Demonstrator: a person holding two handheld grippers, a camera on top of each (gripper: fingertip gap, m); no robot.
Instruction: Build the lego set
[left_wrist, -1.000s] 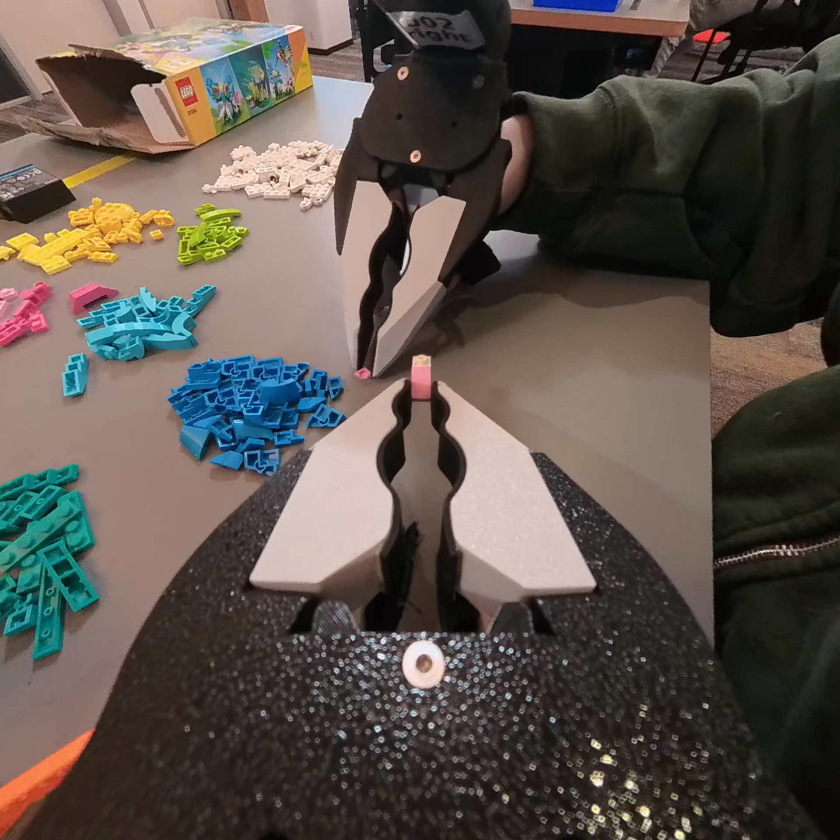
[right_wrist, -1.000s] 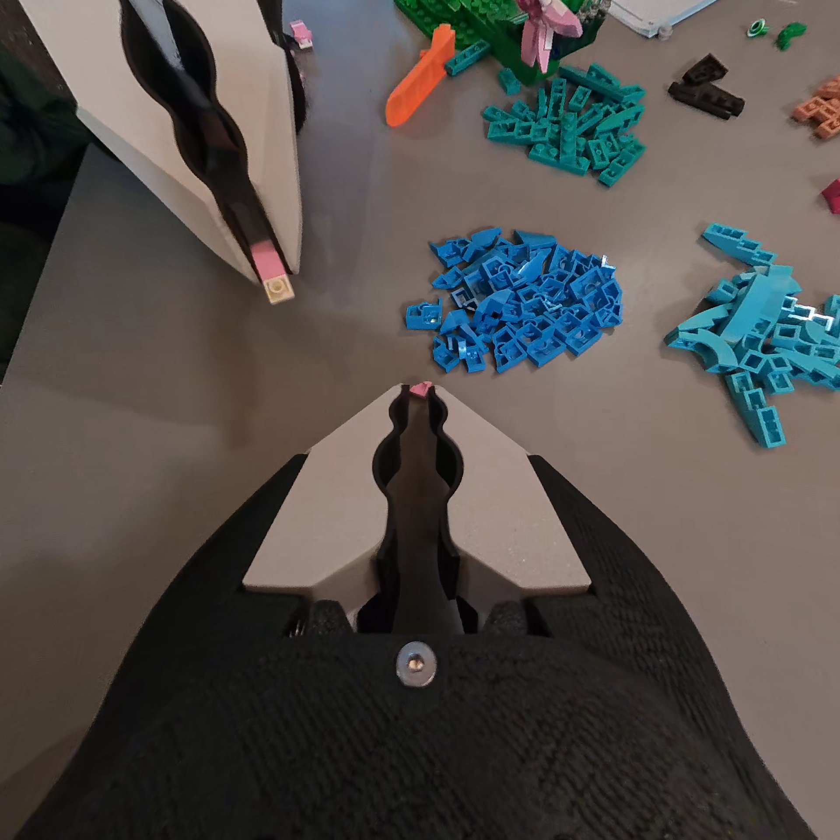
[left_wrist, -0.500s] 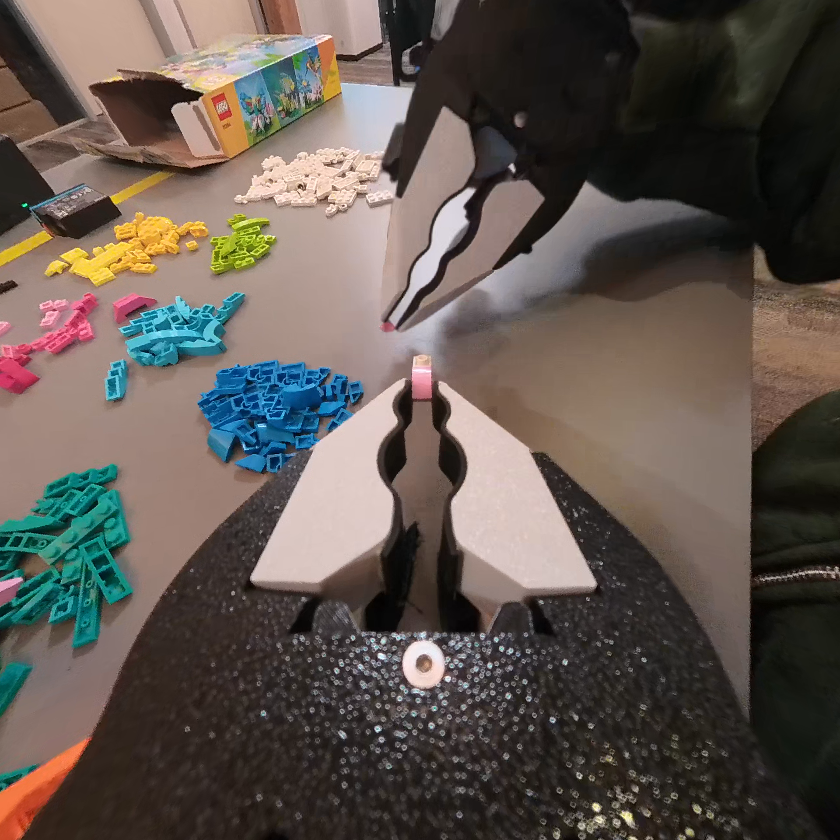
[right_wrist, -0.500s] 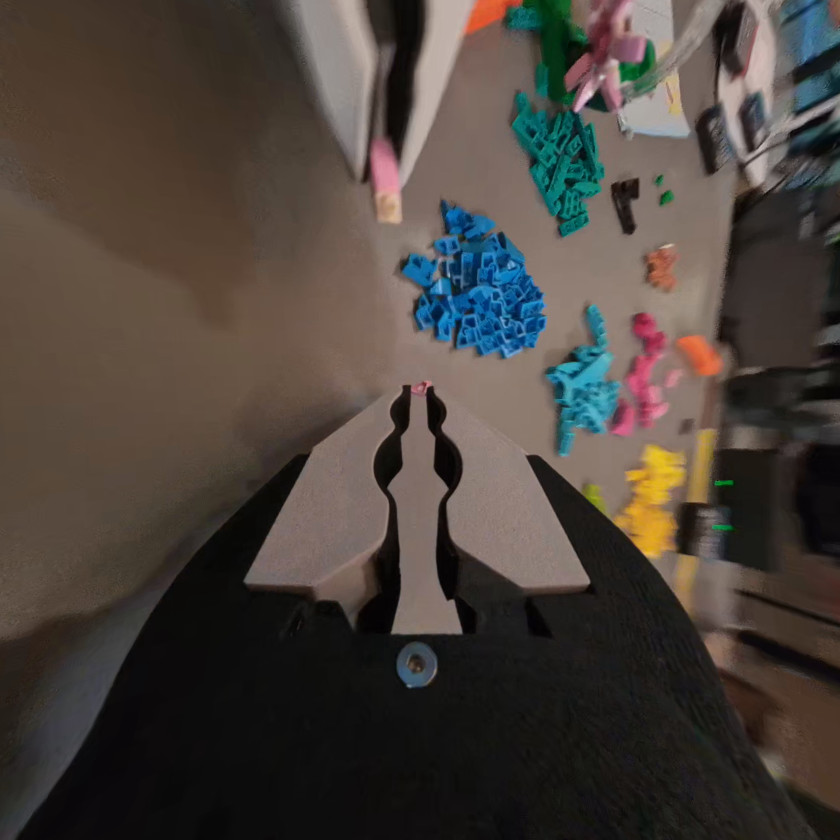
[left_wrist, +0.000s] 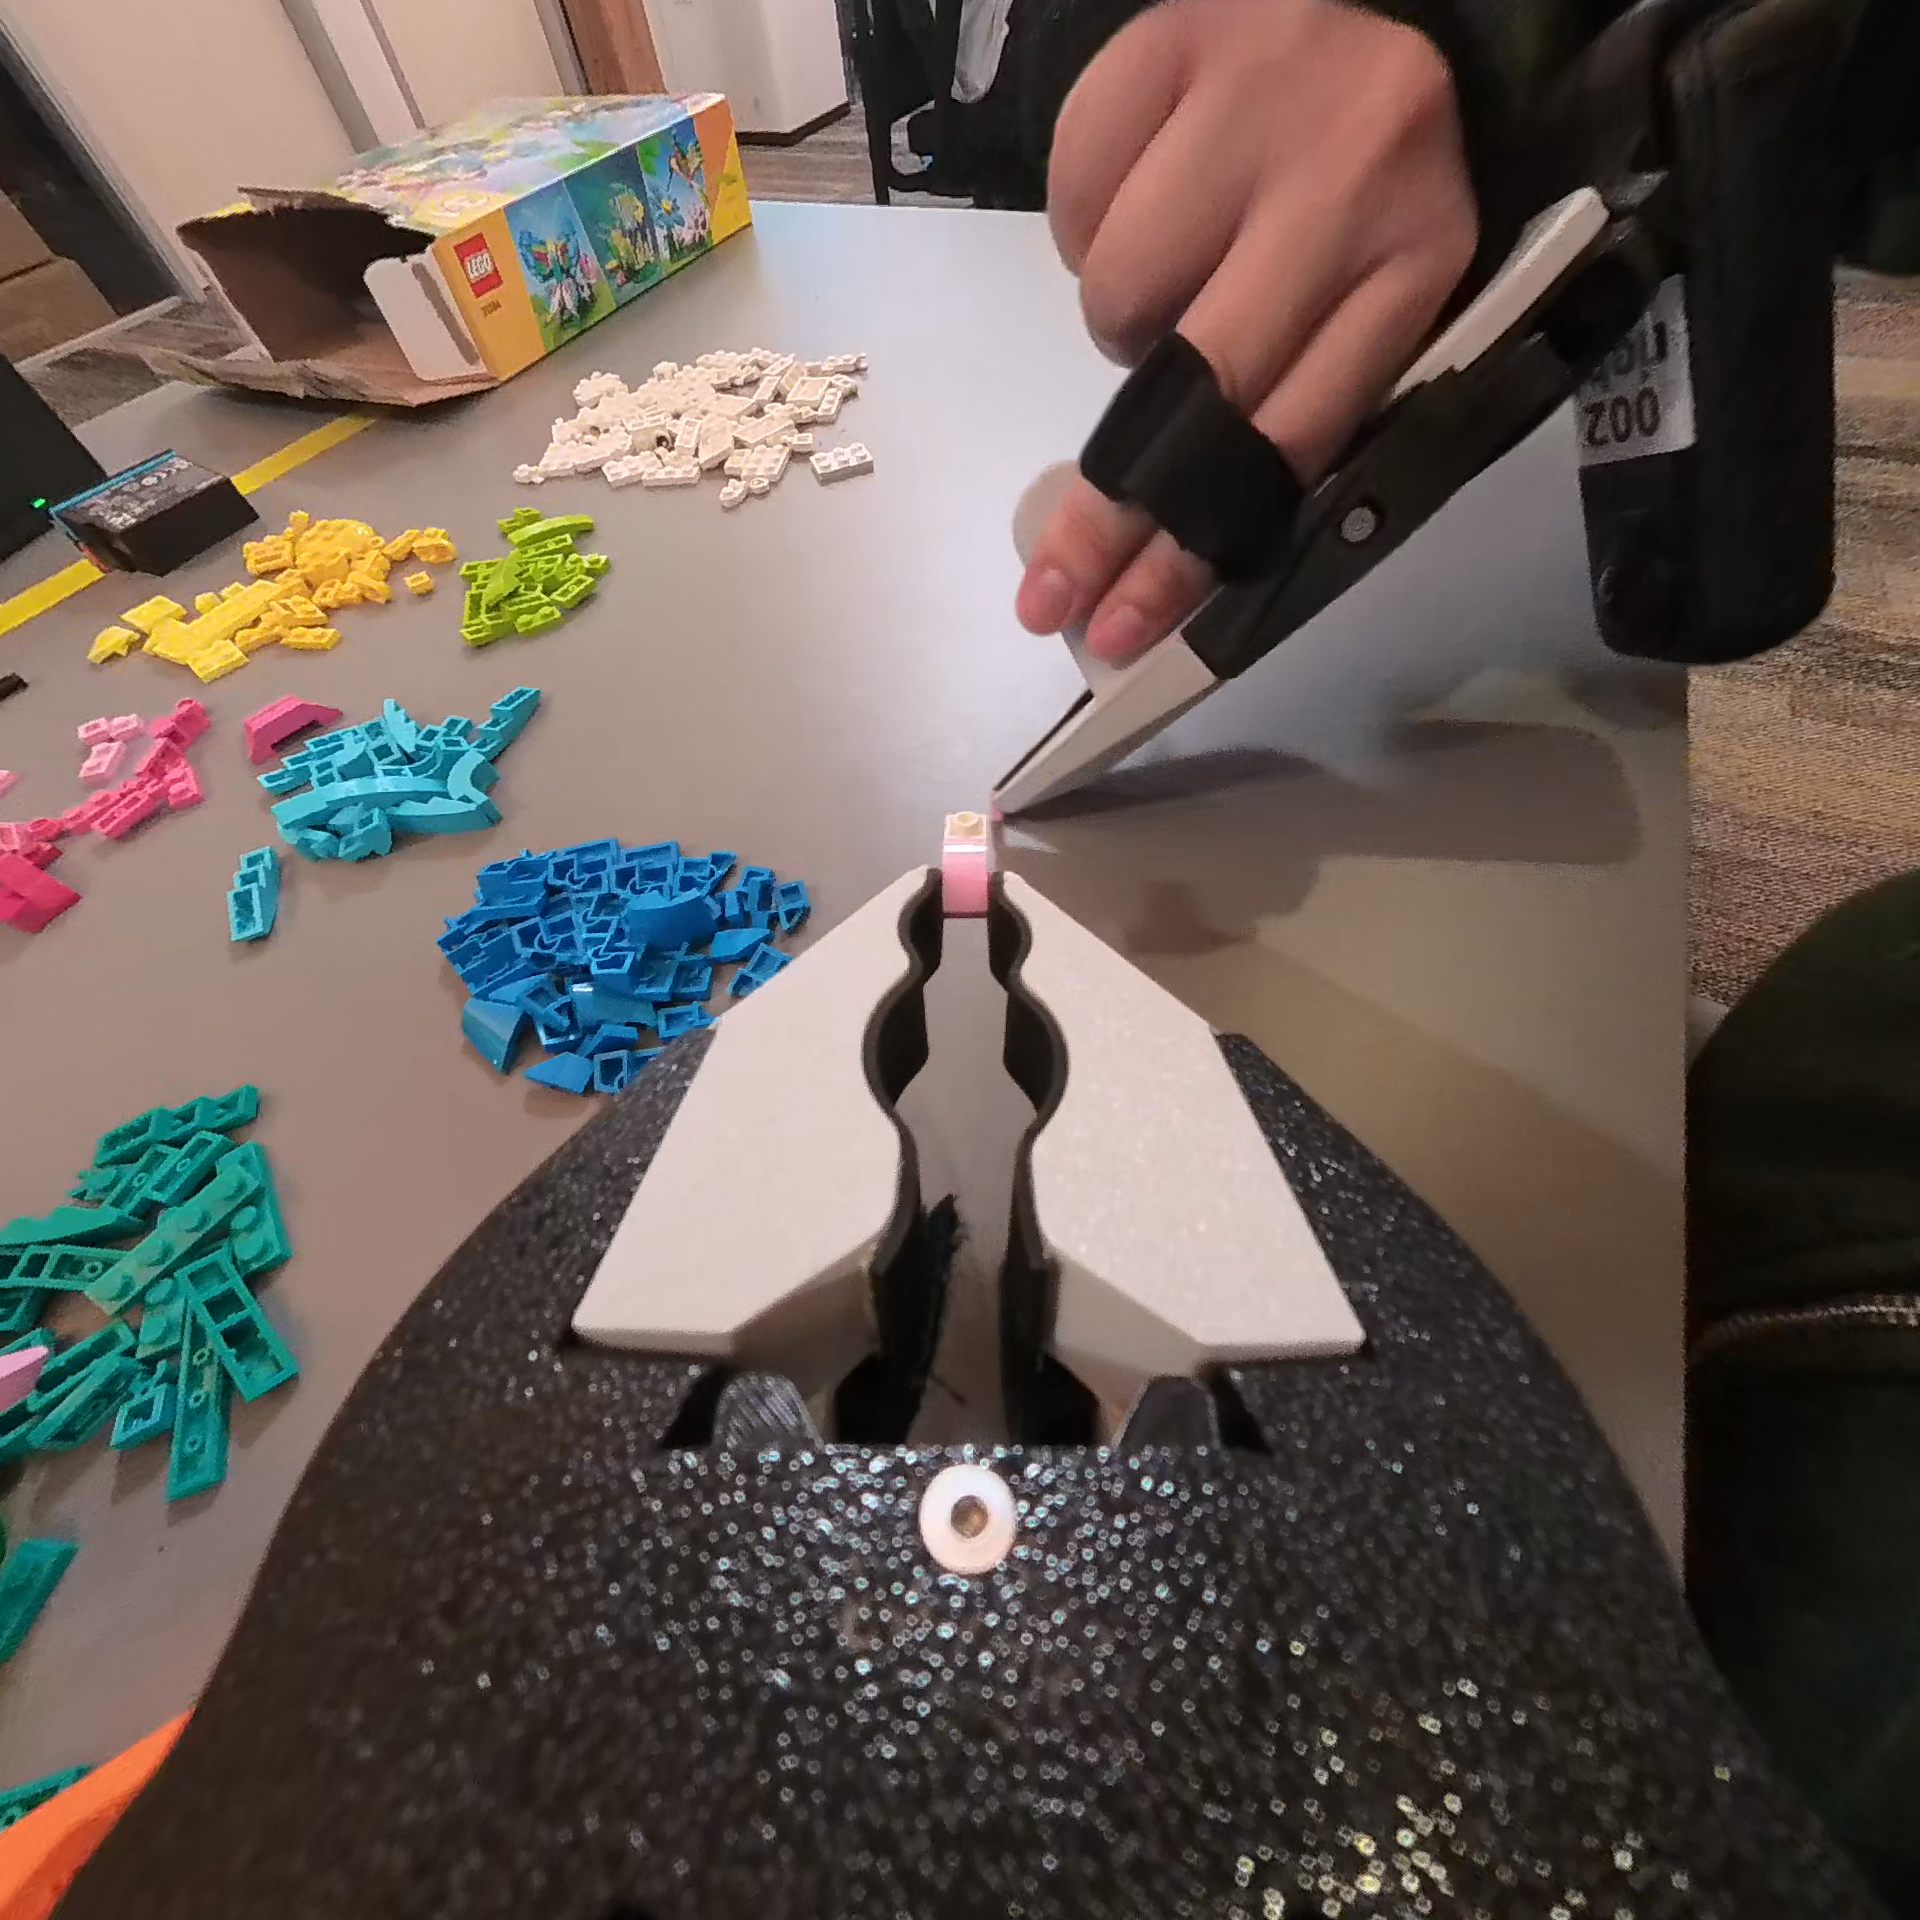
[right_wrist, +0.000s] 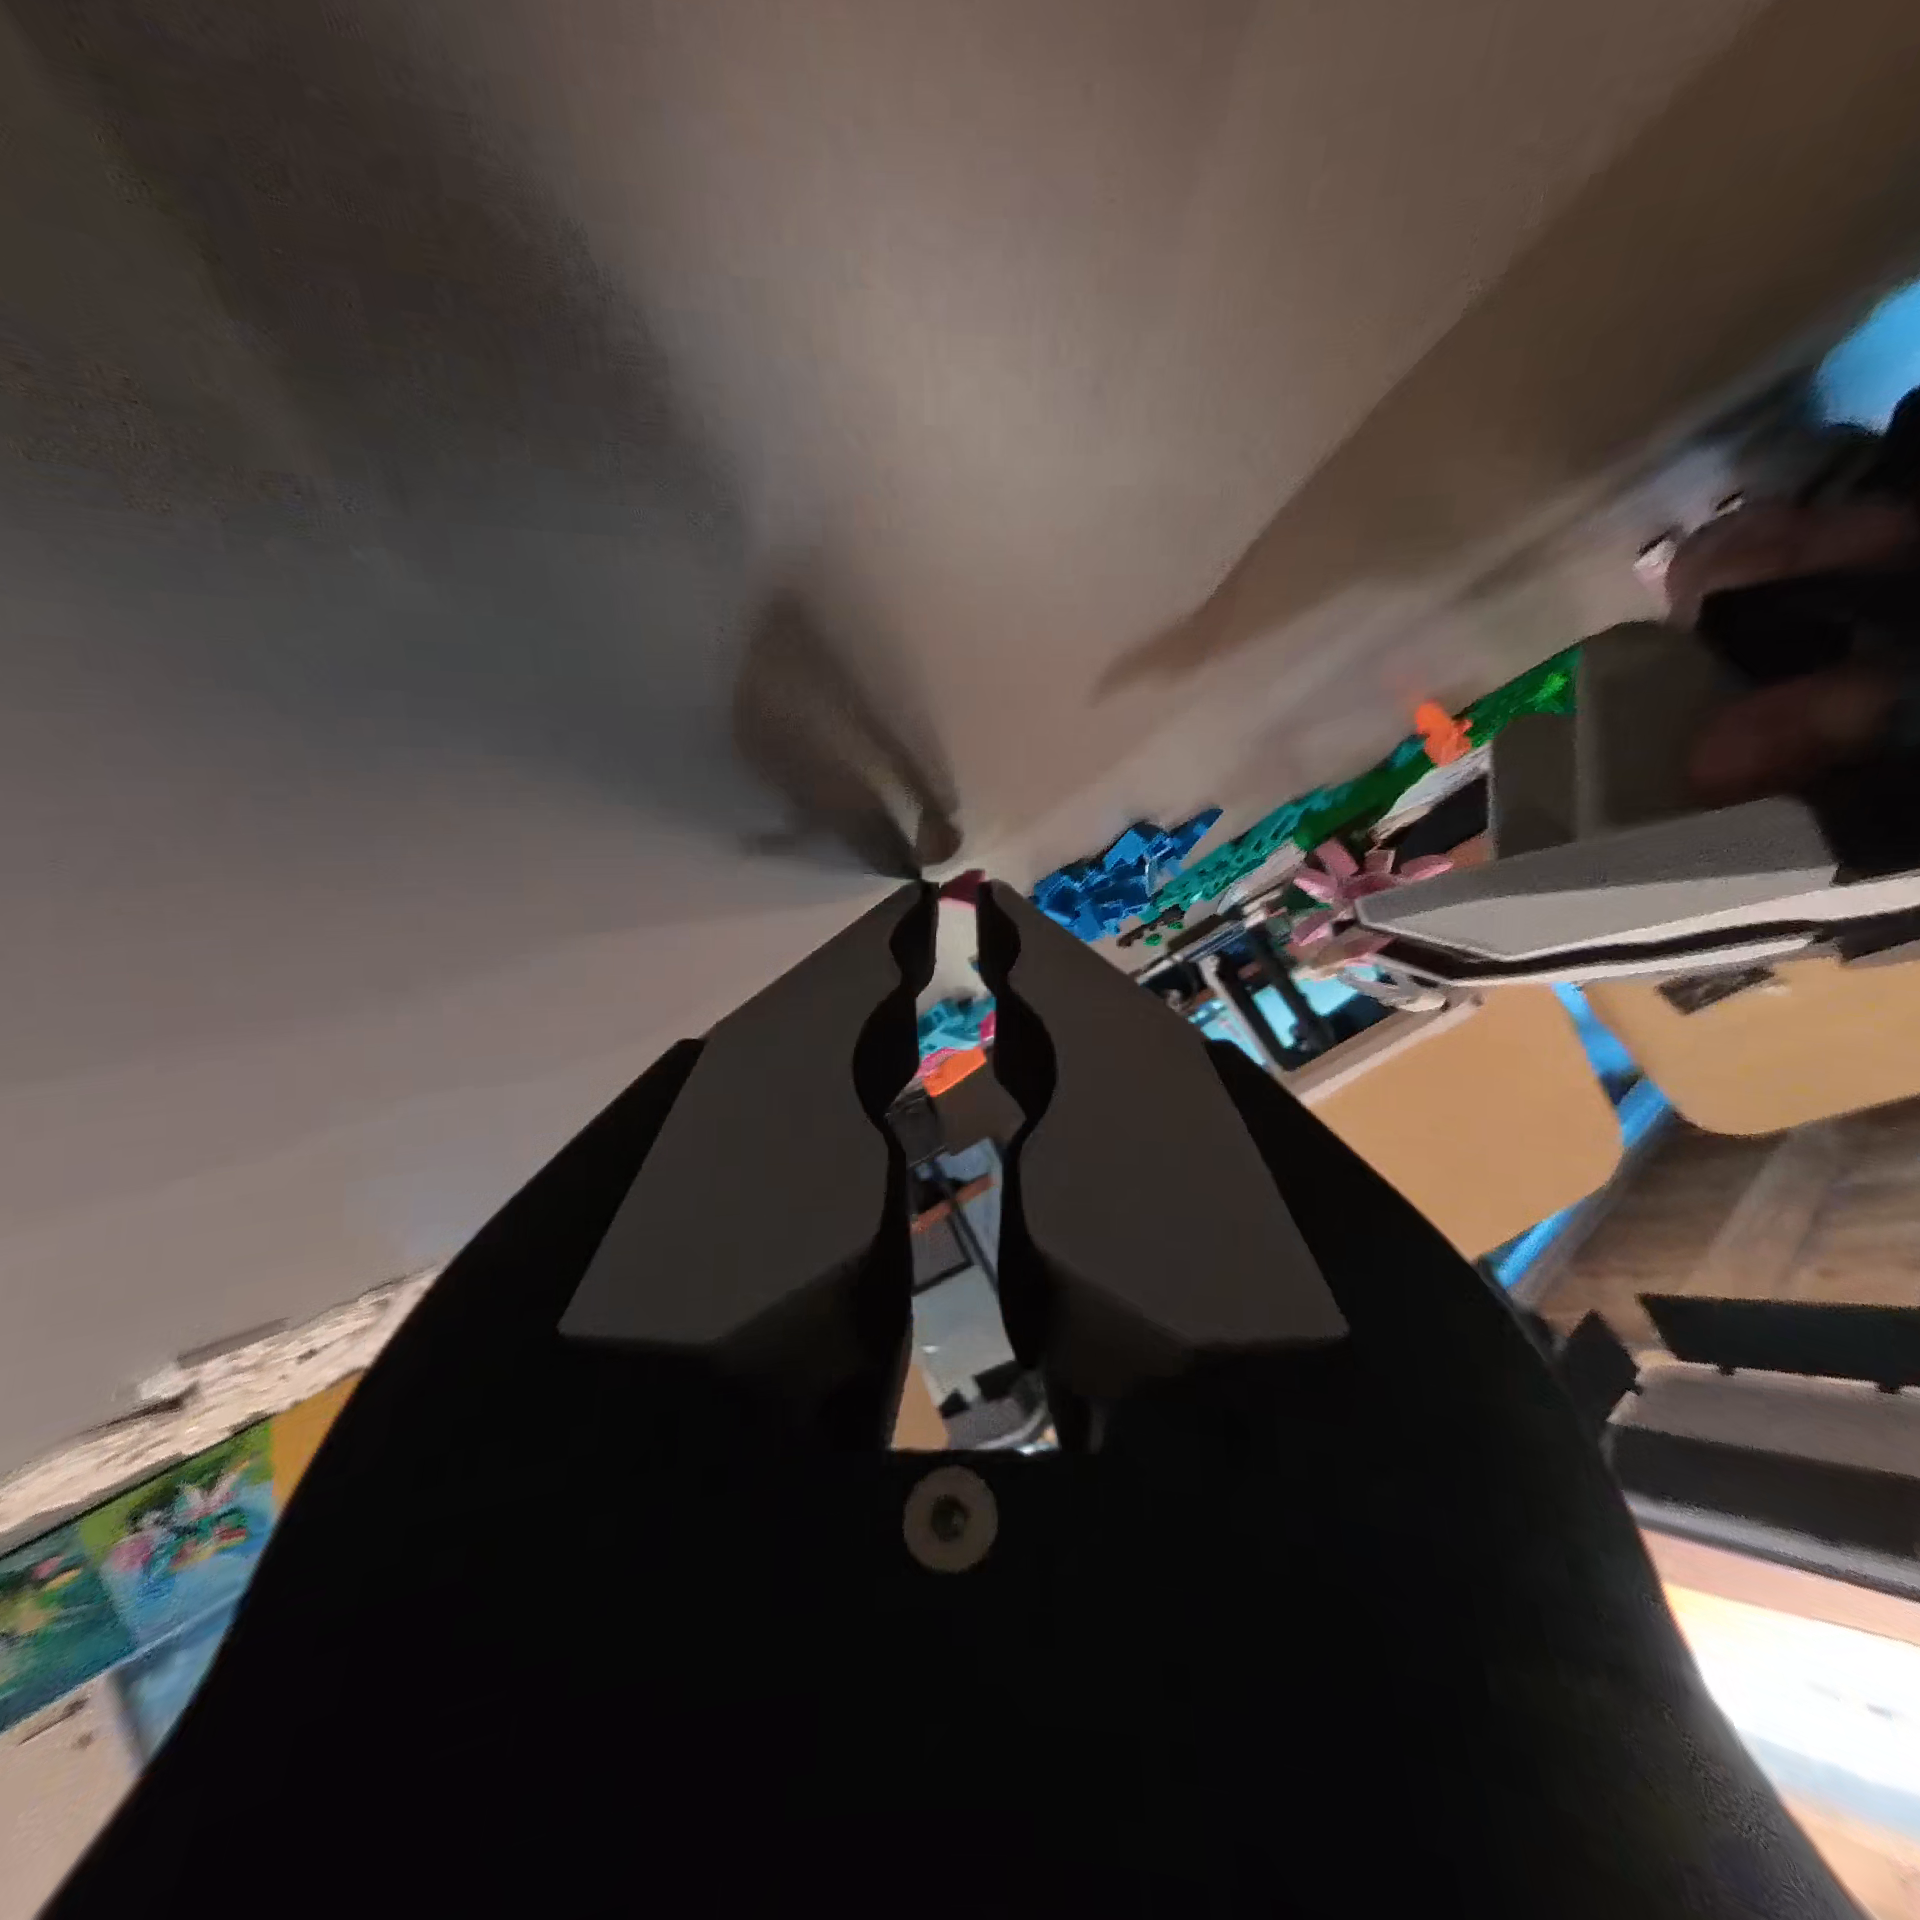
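My left gripper (left_wrist: 968, 902) is shut on a small pink brick (left_wrist: 968, 873) with a tan stud piece on top, held upright above the grey table (left_wrist: 1299, 1039). My right gripper (left_wrist: 1003, 812) comes in from the right, rolled on its side, held by a hand (left_wrist: 1247, 260). It is shut on a tiny pink piece (left_wrist: 994, 819), and its tip is right next to the tan stud. The right wrist view is blurred. It shows the right gripper (right_wrist: 951, 899) closed with a speck of pink (right_wrist: 962, 884) at its tip and the left gripper (right_wrist: 1558, 920) off to the right.
Sorted brick piles lie left of the grippers: blue (left_wrist: 613, 956), light teal (left_wrist: 384, 769), dark teal (left_wrist: 156, 1247), pink (left_wrist: 125, 800), yellow (left_wrist: 281, 592), lime (left_wrist: 530, 571), white (left_wrist: 717, 416). An opened set box (left_wrist: 520, 239) stands at the back. The table edge (left_wrist: 1685, 935) runs along the right.
The right gripper rolled onto its side and swung round to the right, bringing its tip down beside the stud on the left gripper's pink brick. The left gripper stayed nearly still.
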